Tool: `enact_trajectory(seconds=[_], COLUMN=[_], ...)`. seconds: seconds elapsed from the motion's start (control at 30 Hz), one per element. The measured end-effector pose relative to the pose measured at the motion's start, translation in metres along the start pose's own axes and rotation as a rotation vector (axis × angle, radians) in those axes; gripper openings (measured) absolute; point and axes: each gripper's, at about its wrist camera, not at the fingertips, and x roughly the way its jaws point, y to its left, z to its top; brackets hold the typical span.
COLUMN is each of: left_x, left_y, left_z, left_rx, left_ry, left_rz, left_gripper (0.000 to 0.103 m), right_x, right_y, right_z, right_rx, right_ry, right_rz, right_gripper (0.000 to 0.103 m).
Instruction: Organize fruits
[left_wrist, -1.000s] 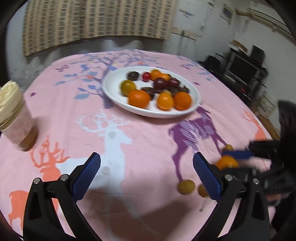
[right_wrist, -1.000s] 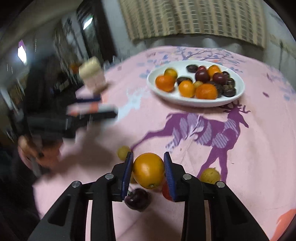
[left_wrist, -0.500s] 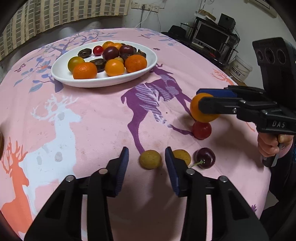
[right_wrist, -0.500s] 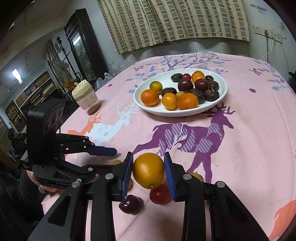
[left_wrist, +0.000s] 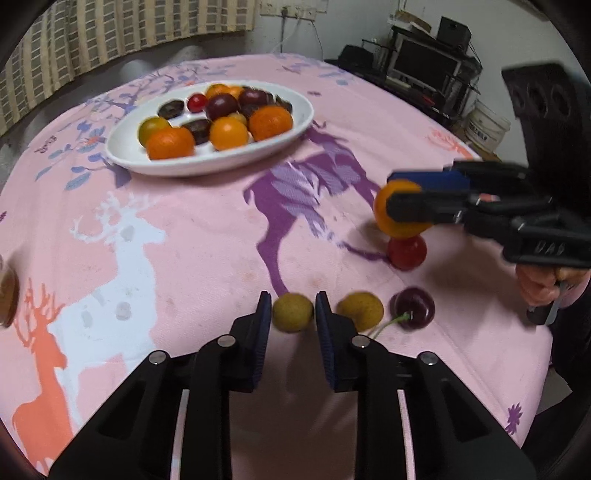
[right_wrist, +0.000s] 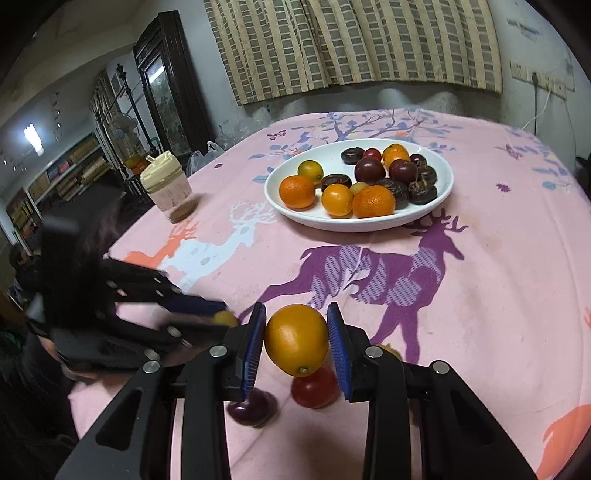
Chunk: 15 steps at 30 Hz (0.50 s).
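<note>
Pink deer-print desk (left_wrist: 184, 229). Right tool (right_wrist: 296, 343) clamps orange (right_wrist: 296, 339); left tool (left_wrist: 291, 314) narrow around longan (left_wrist: 292, 312), contact unclear. Next: carry to plate (right_wrist: 436, 206), 12 o'clock.

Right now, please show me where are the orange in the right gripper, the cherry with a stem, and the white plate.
orange (right_wrist: 296, 343), right wrist view, middle of its peel.
cherry with a stem (left_wrist: 413, 307), left wrist view, dark round body.
white plate (right_wrist: 373, 224), right wrist view, bare near rim.
</note>
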Motion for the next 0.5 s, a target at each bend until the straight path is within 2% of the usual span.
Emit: enact_trajectory(seconds=[0.07,0.13,0.27,0.4,0.43,0.47,0.5], left_x=[-0.007,-0.013,-0.005,0.026,0.034,0.042,0.042], left_y=[0.005,0.015,0.045,0.069,0.075,0.082,0.084], left_z=[0.013,0.035,0.097,0.151,0.159,0.165,0.167], left_rx=[0.007,0.010,-0.044,-0.077,-0.096,-0.131,-0.152], left_ry=[-0.026,-0.072,-0.177,-0.208,-0.195,-0.175,-0.174], left_rz=[-0.002,0.044,0.116,0.191,0.211,0.247,0.271], left_gripper=[0.024,0.024,0.024,0.024,0.029,0.049,0.060], right_x=[0.001,0.001,0.012,0.047,0.058,0.065,0.067], right_y=[-0.004,-0.009,-0.024,-0.045,-0.052,-0.057,-0.060], right_z=[0.007,0.021,0.064,0.104,0.111,0.114,0.115], right_rx=[0.023,0.053,0.079,0.077,0.081,0.092,0.102], right_ry=[-0.011,-0.053,-0.152,-0.169,-0.157,-0.147,-0.143], right_rz=[0.020,0.024,-0.037,-0.108,-0.112,-0.113,-0.114], right_gripper=[0.034,0.034,0.034,0.035,0.036,0.041,0.046])
